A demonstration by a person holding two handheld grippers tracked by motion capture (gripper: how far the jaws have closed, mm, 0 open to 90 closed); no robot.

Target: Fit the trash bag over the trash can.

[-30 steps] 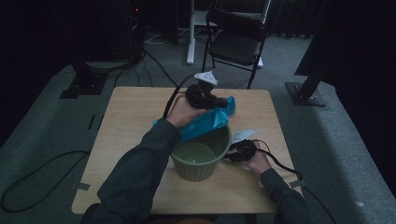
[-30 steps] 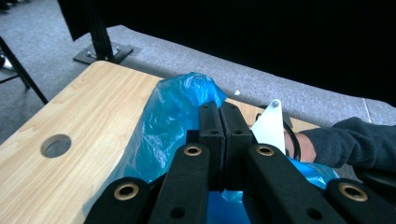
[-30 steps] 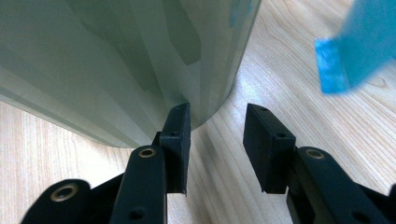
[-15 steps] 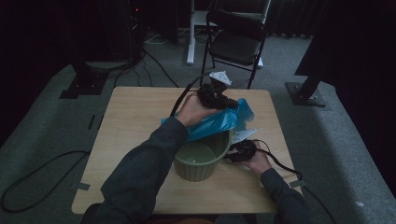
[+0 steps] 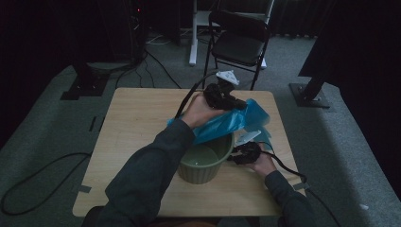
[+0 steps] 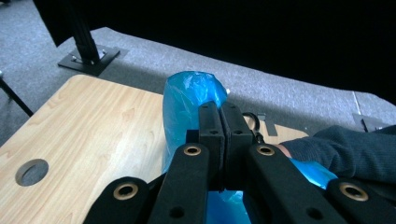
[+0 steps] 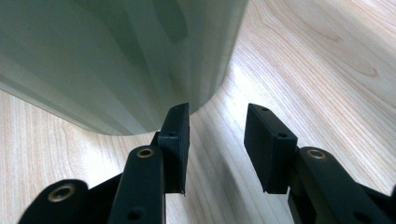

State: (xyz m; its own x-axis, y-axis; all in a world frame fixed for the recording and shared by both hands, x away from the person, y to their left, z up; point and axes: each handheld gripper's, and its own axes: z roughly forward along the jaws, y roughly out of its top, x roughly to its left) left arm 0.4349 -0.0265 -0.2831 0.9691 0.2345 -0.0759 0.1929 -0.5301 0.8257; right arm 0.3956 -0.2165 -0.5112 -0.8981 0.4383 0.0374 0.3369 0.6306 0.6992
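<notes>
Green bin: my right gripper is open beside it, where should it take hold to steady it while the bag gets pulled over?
Take the green bin by its rim on the side facing the right gripper, one jaw inside and one outside. The wall is too wide and rounded to span, and that edge looks free of the blue bag, which the left gripper holds pinched above the far rim.
</notes>
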